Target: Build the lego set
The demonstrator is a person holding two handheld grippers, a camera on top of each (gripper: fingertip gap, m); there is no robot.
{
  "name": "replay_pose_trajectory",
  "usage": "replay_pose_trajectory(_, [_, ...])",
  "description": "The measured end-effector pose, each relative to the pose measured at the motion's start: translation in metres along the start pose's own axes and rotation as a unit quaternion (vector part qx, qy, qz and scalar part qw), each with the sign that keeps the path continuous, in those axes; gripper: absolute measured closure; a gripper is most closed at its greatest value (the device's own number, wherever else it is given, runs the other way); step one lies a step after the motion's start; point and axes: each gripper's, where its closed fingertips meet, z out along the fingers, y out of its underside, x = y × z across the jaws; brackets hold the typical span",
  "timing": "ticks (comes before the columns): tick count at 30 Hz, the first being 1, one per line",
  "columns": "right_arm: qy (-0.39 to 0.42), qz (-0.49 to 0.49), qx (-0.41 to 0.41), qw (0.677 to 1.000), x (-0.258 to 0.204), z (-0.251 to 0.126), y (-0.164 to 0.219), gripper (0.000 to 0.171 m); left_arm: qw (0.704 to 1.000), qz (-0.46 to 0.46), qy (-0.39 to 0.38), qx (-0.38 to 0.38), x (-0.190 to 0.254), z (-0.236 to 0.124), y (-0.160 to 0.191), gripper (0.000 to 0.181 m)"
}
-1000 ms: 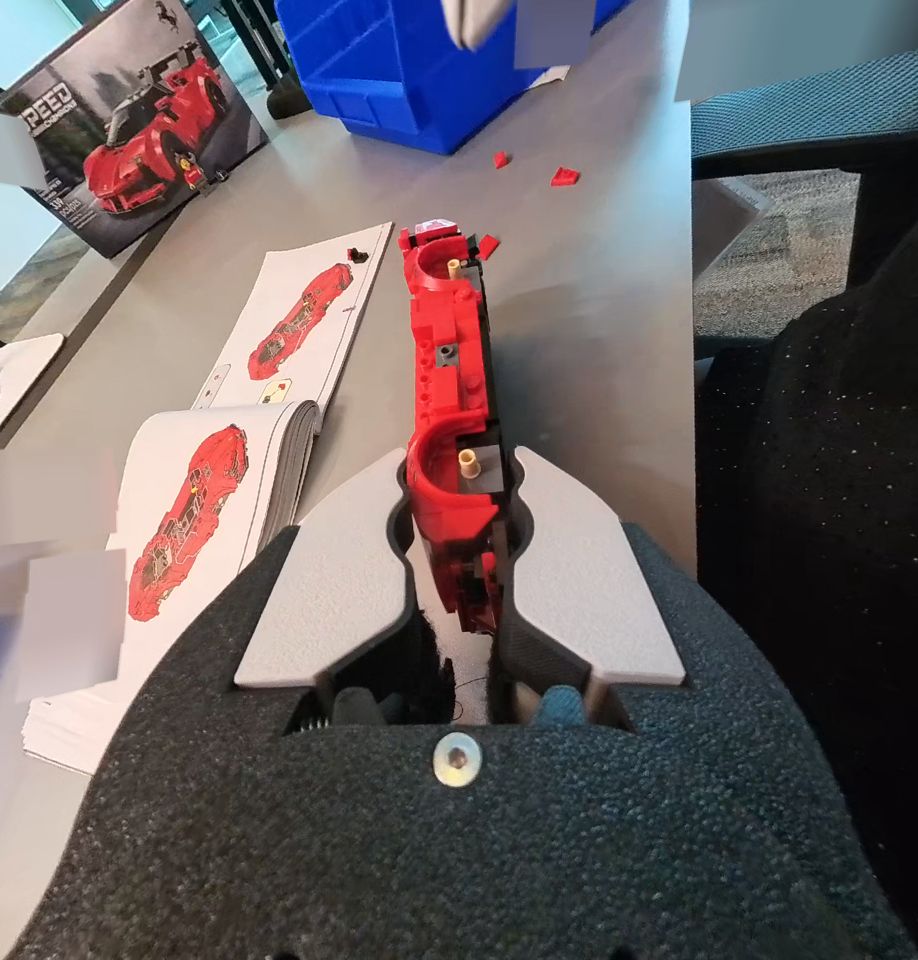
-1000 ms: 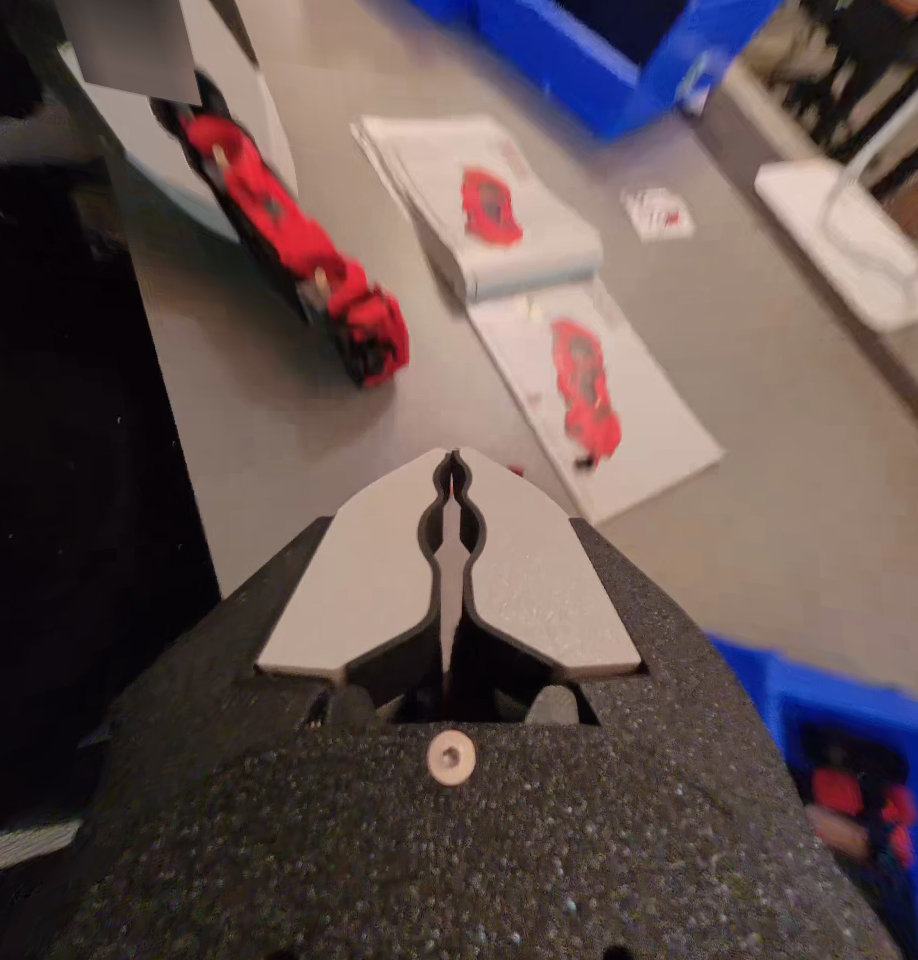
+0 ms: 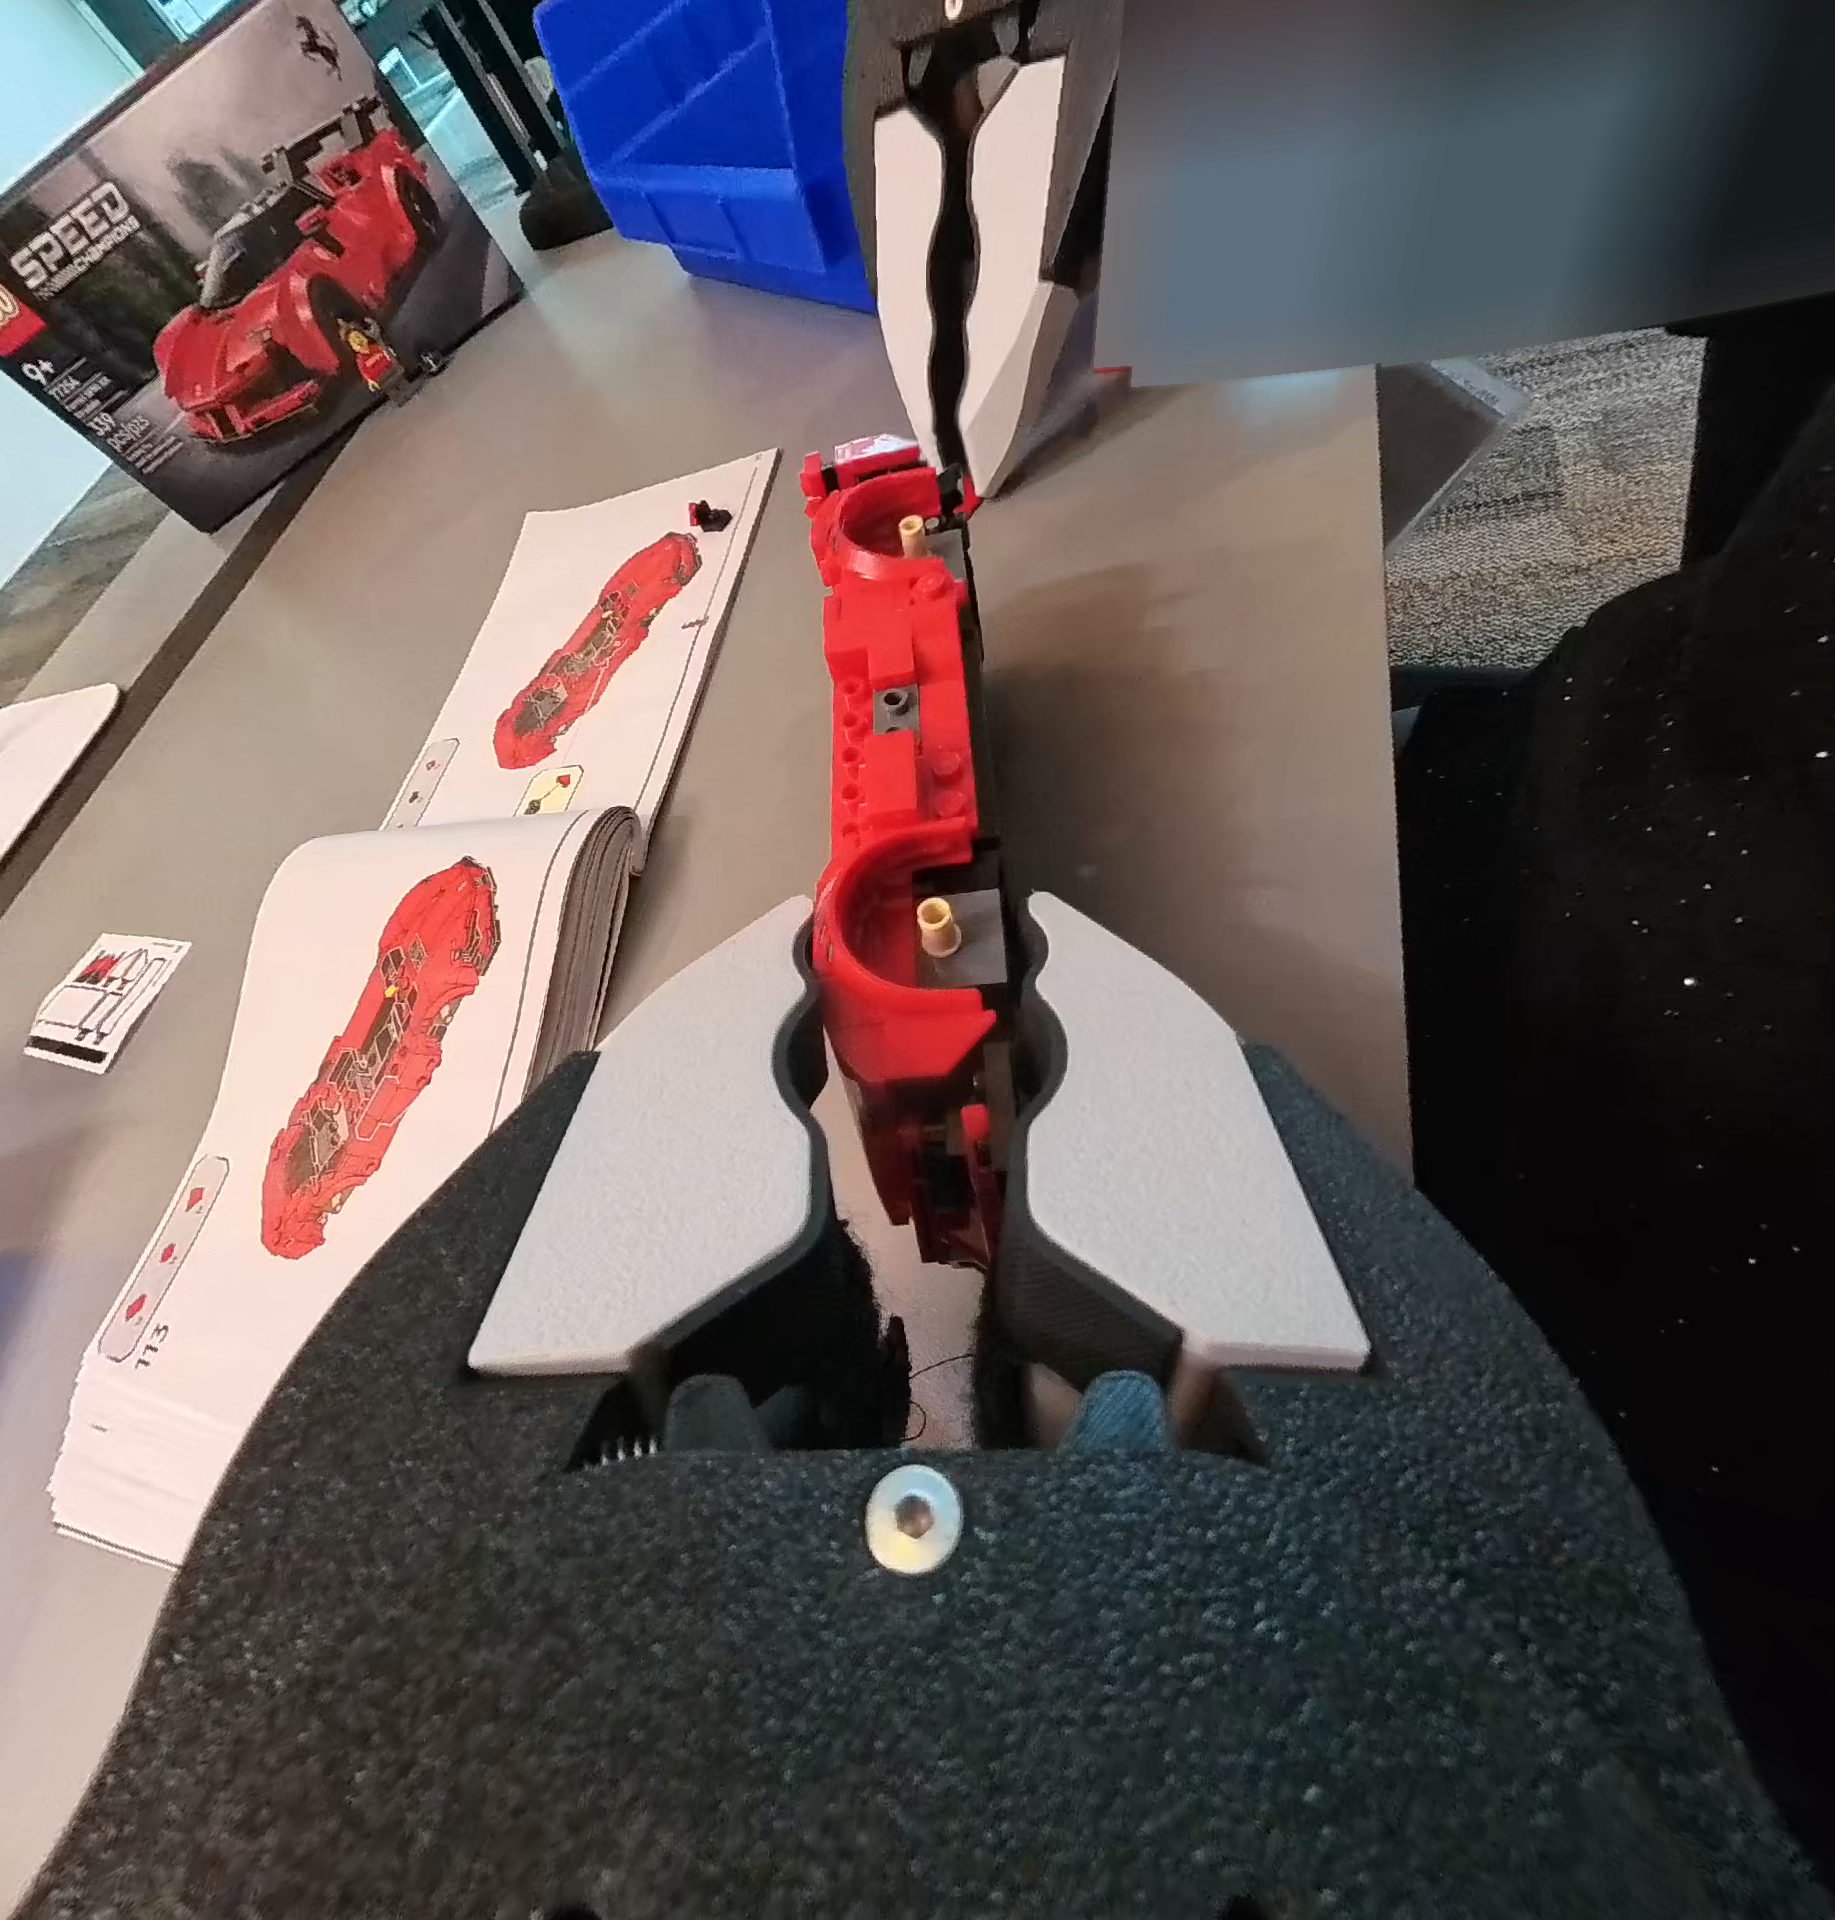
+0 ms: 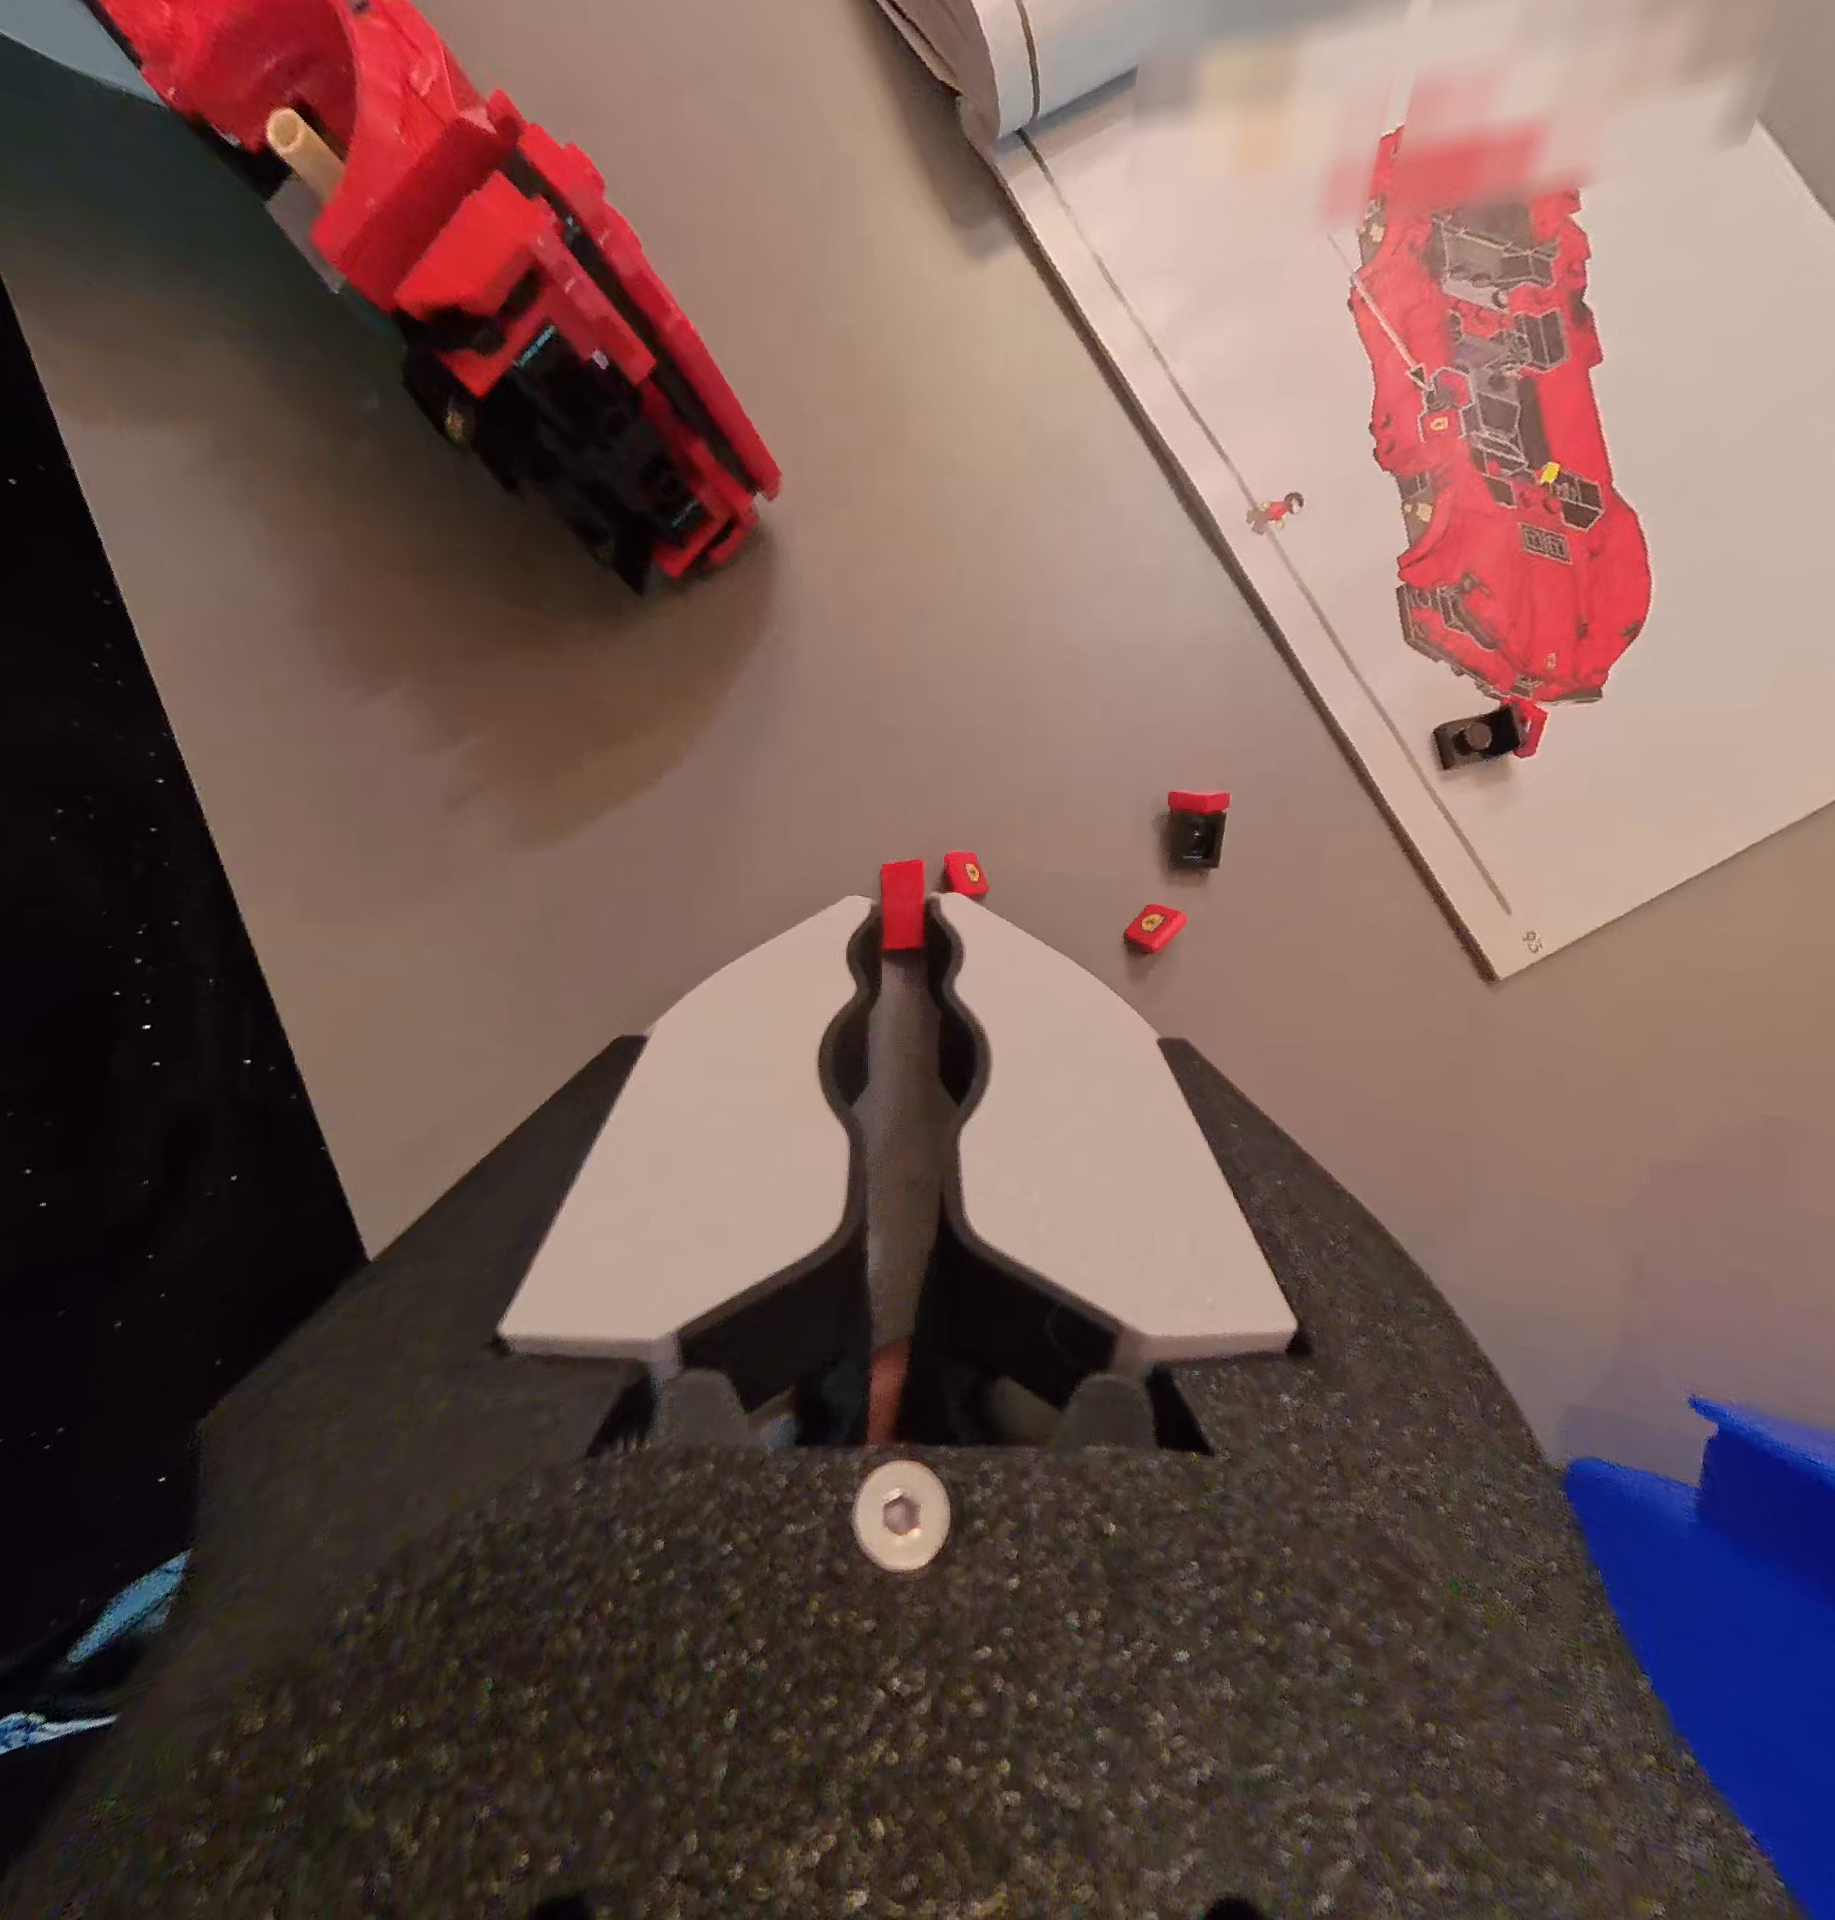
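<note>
The car (image 3: 908,831) is gripped on its side in the left gripper's (image 3: 918,966) jaws; a red tile (image 4: 901,906) is pinched in the right gripper's (image 4: 902,914) jaws.

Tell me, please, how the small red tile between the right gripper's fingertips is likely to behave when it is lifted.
The small red tile looks tiny and flat, so probably very light. It sits only at the right gripper tips, with its smooth faces against them, so it may slip or twist. It looks like rigid plastic, so bending seems unlikely.

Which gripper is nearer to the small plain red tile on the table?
Right. The right gripper has that red tile between its fingers at the tips. The left gripper is apart from it, clamped on the red car body.
</note>
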Motion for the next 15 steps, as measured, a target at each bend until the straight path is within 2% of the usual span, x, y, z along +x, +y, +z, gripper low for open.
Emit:
replay_pose_trajectory(9, [-0.006,-0.103,0.045,0.994,-0.012,-0.006,-0.011,0.167,1.000,0.003,0.000,0.003,0.000,-0.001,0.000,0.149])
replay_pose_trajectory(15, [-0.037,-0.111,0.052,0.992,-0.019,-0.011,-0.020,0.168,1.000,0.004,0.001,0.005,-0.001,0.001,0.000,0.149])
